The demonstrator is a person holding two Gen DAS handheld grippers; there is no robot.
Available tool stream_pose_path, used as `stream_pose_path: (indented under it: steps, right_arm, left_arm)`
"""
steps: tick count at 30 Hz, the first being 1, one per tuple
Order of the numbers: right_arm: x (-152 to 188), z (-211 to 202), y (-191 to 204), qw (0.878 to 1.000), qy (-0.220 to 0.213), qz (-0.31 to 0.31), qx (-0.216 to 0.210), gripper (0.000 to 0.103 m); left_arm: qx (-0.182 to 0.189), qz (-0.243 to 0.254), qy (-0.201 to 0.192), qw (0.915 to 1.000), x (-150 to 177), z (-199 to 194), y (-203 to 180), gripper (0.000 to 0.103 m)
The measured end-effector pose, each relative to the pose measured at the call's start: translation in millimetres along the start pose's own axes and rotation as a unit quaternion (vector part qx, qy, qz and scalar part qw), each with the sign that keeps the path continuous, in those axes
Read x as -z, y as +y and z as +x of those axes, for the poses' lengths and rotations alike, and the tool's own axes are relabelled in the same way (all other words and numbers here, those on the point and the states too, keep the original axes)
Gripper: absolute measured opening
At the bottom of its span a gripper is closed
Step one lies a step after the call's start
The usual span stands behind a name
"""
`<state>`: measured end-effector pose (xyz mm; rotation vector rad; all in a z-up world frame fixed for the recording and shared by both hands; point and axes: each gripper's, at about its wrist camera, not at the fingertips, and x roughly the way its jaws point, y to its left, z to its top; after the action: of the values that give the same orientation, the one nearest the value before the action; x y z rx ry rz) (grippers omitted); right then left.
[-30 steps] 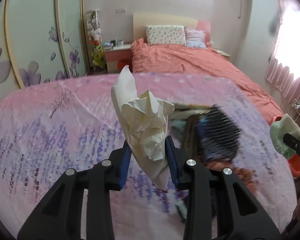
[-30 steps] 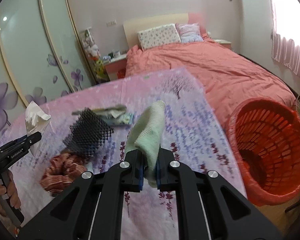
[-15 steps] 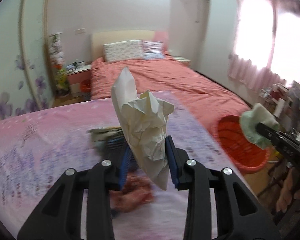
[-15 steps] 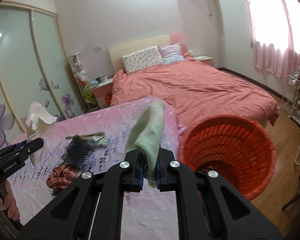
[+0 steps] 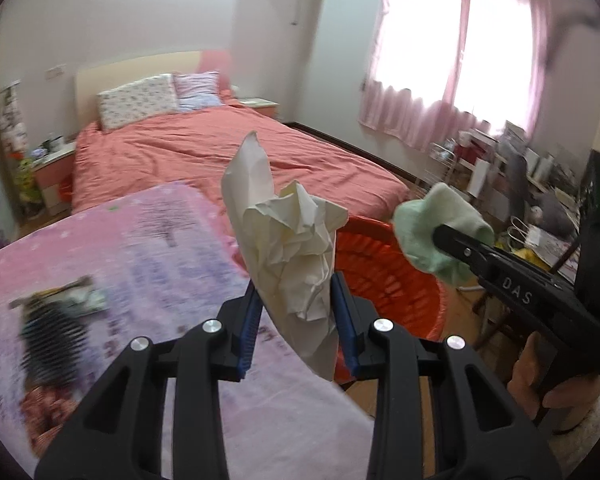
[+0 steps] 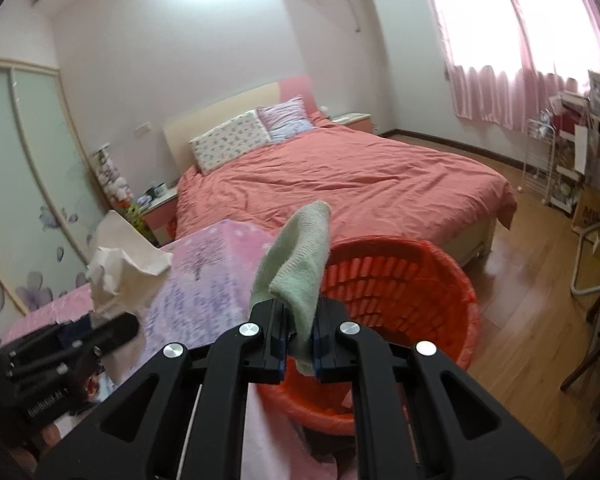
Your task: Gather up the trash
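**Both loads near the basket, drop not yet made**

Now the left gripper point(image 5: 296, 316) is clamped on a crumpled paper point(image 5: 288, 240), its blue fingers point(image 5: 249, 332) pressing the wad from both sides, with a long flap standing up above them. The right gripper point(image 6: 300, 340) is closed tight on a green cloth point(image 6: 296, 264), which sticks up out of the narrow gap between its fingers. Both loads hang in the air near the red basket point(image 6: 400, 280), which stands on the wooden floor just off the edge of the table point(image 5: 140, 248) with its pink cover.

From the left view, the paper sits in front of the basket's near rim, and the cloth is held above its far side. From the right view, the cloth lines up with the basket's near-left rim rather than its middle.

Several things could spoil the drop. Released from here, the cloth may catch on the rim or slide down outside, since it seems not yet centred over the opening. The paper is light and wide, so it could drift or snag on the blue fingers instead of falling cleanly. The two grippers are close together, and a careless move could knock one against the other. A brush point(image 5: 52, 340) and other blurred items lie on the table, so more sorting is likely left.
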<state>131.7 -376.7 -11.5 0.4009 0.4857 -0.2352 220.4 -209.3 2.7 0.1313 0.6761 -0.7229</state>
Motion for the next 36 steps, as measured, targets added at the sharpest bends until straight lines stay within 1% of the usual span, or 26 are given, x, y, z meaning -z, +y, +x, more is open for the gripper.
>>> stream_pose_path:
  steps: [4, 8, 9, 10, 12, 15, 16, 24, 30, 34, 36]
  right_arm:
    - [-5, 18, -19, 1.0, 0.005, 0.021, 0.006, 0.009]
    - [-8, 32, -33, 0.999, 0.009, 0.034, 0.008, 0.011]
    - [-8, 37, -36, 0.999, 0.012, 0.038, 0.01, 0.018]
    - [-7, 38, -39, 0.999, 0.013, 0.041, 0.014, 0.033]
    - [-5, 38, -42, 0.999, 0.013, 0.043, 0.02, 0.048]
    - [1, 34, -41, 0.999, 0.015, 0.039, 0.027, 0.058]
    - [3, 32, -39, 0.999, 0.014, 0.036, 0.03, 0.06]
    - [13, 23, -15, 0.999, 0.025, 0.006, 0.035, 0.06]
    - [30, 20, 19, 0.999, 0.045, -0.022, 0.017, 0.06]
    - [44, 19, 44, 0.997, 0.064, -0.043, 0.0, 0.06]
    - [52, 18, 59, 0.996, 0.072, -0.056, -0.01, 0.06]
  left_arm:
    - [0.018, 0.012, 0.015, 0.9997, -7, 39, -22, 0.035]
    - [0.011, 0.02, 0.029, 0.9993, -7, 64, -29, 0.042]
    - [0.006, 0.02, 0.032, 0.9993, -8, 69, -27, 0.049]
    - [-0.002, 0.018, 0.038, 0.9991, -7, 77, -26, 0.052]
    - [-0.011, 0.011, 0.048, 0.9987, -5, 83, -24, 0.056]
    - [-0.022, 0.005, 0.055, 0.9982, 1, 84, -17, 0.059]
    - [-0.029, 0.006, 0.055, 0.9981, 3, 83, -15, 0.06]
    - [-0.064, -0.011, 0.055, 0.9963, 26, 42, 23, 0.062]
    - [-0.098, -0.031, 0.047, 0.9936, 47, -4, 56, 0.065]
    - [-0.129, -0.049, 0.04, 0.9896, 62, -41, 84, 0.066]
    - [-0.153, -0.059, 0.036, 0.9859, 70, -60, 100, 0.066]
